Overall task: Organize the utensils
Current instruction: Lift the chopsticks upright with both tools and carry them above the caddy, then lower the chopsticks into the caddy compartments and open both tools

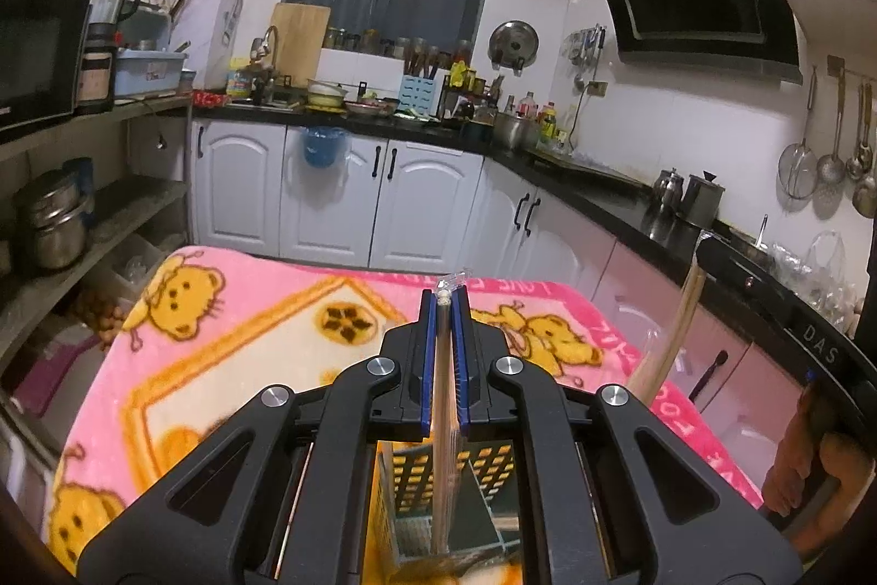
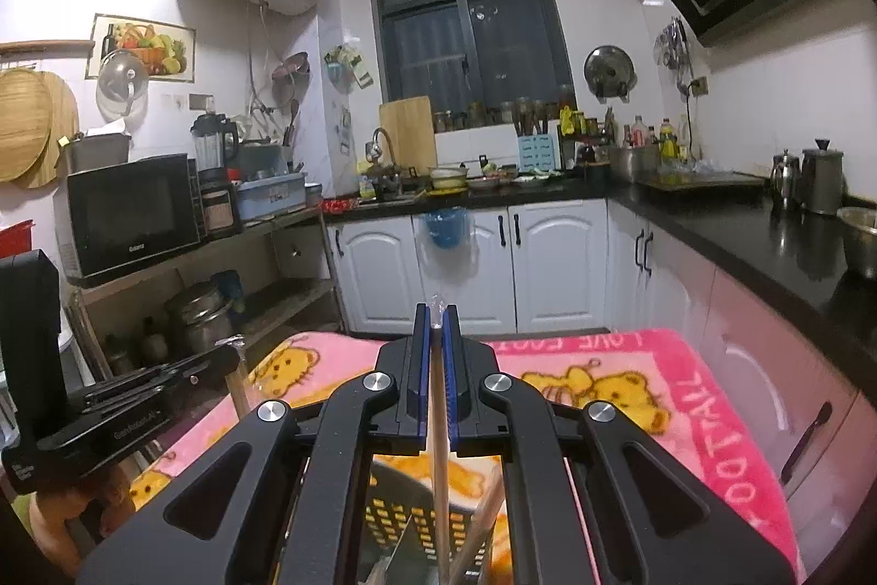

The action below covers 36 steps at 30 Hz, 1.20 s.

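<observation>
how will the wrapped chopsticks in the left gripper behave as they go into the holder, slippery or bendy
The wrapped chopsticks look straight and stiff, so probably no bending. Their clear plastic sleeve may let them slide between the left gripper pads. Being thin and long, they would likely lean against a wall of the perforated holder rather than stand upright.

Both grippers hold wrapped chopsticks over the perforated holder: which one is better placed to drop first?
Marginally the left gripper: its chopsticks hang upright with tips already inside the utensil holder. The right gripper's chopsticks also point down into it; depth unclear.
</observation>
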Each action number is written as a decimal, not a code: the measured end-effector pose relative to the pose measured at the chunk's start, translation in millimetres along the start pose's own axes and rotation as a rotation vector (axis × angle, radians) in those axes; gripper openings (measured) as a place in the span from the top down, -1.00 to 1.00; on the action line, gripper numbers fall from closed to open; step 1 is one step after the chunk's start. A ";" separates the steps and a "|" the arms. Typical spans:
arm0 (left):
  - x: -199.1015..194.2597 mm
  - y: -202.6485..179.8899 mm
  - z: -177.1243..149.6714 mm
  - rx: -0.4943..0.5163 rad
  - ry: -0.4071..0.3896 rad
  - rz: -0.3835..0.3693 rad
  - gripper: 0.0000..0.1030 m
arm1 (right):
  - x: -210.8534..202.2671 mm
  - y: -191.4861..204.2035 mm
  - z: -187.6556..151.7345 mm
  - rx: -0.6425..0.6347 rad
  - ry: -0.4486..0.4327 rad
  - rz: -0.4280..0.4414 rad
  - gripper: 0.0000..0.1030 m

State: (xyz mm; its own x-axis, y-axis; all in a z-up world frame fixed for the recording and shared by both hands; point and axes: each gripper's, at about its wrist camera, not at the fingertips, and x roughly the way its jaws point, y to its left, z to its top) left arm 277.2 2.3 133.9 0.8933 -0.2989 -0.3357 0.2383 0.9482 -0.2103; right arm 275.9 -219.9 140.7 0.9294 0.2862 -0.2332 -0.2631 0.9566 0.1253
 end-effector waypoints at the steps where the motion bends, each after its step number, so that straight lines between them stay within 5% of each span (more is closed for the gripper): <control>1: -0.4 0.0 -2.8 -0.001 0.001 0.000 0.94 | 0.0 0.6 -2.1 -0.002 0.005 -0.001 0.90; 11: -0.7 2.6 -16.3 -0.008 0.034 0.001 0.85 | -2.9 -5.9 -22.4 0.030 0.064 -0.024 0.89; 13: -2.4 4.5 -18.1 -0.012 0.042 0.002 0.64 | -4.7 -8.7 -25.4 0.039 0.073 -0.028 0.87; 23: -10.8 13.8 -27.6 -0.033 0.071 0.001 0.24 | -22.1 -24.0 -39.4 0.082 0.102 -0.042 0.49; 27: -18.8 17.9 -30.5 -0.056 0.059 0.015 -0.16 | -27.2 -28.2 -41.8 0.094 0.118 -0.044 0.41; 36: -37.2 23.5 -35.0 -0.090 0.048 0.012 -0.56 | -44.9 -34.0 -47.9 0.104 0.128 -0.055 0.14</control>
State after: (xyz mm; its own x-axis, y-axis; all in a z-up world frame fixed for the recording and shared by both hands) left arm 236.2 31.9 109.3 0.8758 -0.2946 -0.3822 0.1905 0.9388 -0.2871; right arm 230.7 -262.6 100.8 0.8993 0.2450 -0.3623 -0.1786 0.9619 0.2071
